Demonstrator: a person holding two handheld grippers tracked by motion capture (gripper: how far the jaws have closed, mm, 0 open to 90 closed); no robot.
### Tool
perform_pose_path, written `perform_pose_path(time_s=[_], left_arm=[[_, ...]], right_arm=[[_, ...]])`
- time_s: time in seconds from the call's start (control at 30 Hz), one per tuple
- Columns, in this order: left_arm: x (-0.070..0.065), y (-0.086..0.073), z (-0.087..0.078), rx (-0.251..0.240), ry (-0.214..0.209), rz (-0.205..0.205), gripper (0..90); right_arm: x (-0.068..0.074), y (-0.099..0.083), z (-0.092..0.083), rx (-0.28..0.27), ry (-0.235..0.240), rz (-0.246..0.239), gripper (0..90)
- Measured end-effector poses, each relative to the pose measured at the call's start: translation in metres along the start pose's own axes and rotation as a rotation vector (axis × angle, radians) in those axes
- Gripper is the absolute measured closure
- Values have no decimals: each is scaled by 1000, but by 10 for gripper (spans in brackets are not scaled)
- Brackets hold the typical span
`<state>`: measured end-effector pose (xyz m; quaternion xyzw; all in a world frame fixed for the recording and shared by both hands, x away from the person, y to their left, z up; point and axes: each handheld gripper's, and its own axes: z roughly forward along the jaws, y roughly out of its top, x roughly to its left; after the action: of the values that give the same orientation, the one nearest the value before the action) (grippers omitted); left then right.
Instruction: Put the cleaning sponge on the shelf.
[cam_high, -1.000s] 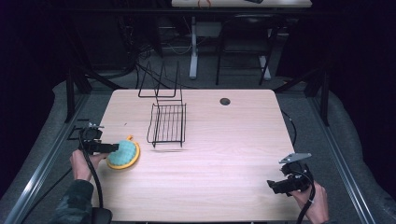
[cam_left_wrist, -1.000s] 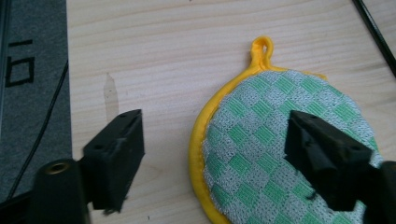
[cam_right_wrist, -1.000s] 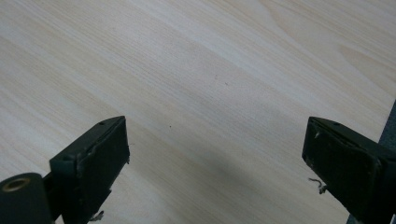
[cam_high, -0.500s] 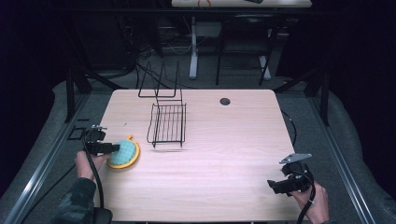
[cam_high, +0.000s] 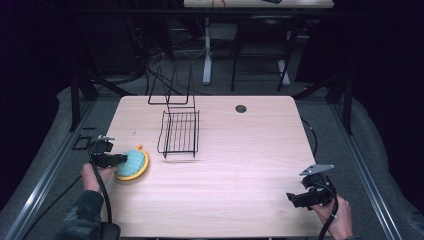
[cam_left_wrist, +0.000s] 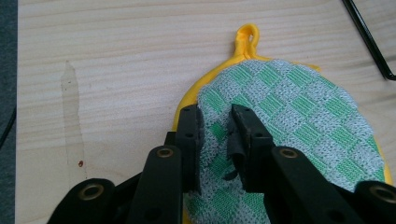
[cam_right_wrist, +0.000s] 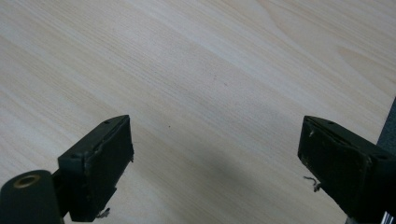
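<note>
Green-checked cloth pad (cam_left_wrist: 289, 126) near the table's (cam_high: 240, 165) left edge, pinched by the just-closing left gripper (cam_left_wrist: 217, 126); right gripper (cam_right_wrist: 215, 154) gapes over bare wood, near right.

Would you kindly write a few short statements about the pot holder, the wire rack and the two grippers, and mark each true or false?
1. The left gripper has its jaws pinching the edge of the green checked pot holder. True; they have just been closing on it.
2. The pot holder lies inside the wire rack. False; it lies on the table, apart from the rack and nearer the person.
3. The right gripper holds a cloth. False; its jaws stand wide apart over bare wood.
4. The pot holder has a yellow rim with a loop. True.
5. The wire rack stands at the table's right edge. False; it is left of centre.
</note>
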<state>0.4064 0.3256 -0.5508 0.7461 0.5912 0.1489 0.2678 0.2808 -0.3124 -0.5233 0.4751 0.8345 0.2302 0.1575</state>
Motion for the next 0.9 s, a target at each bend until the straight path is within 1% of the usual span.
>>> perform_pose_path(time_s=[0.03,0.07,0.23,0.43,0.5,0.67,0.8,0.9], left_arm=[[-1,0,0,-1,3,4,762],[-2,0,0,-3,7,7,781],[-3,-1,-1,-9,12,17,825],[-3,-2,-1,-24,13,26,846],[-3,-2,-2,-26,13,35,846],[-1,-2,-5,-36,-9,39,854],[-1,0,-10,-49,-18,47,866],[-1,0,-13,-54,-15,49,871]], right_arm=[[0,0,0,0,0,0,98],[1,0,0,-8,-3,-3,101],[1,-1,-2,-6,-7,-6,104],[1,-1,-1,-6,-7,-6,107],[1,-1,-1,-9,-8,-5,107],[1,-1,-1,-10,-10,-2,107],[1,-1,-1,-10,-10,-5,108],[1,-1,-1,-10,-7,-4,107]])
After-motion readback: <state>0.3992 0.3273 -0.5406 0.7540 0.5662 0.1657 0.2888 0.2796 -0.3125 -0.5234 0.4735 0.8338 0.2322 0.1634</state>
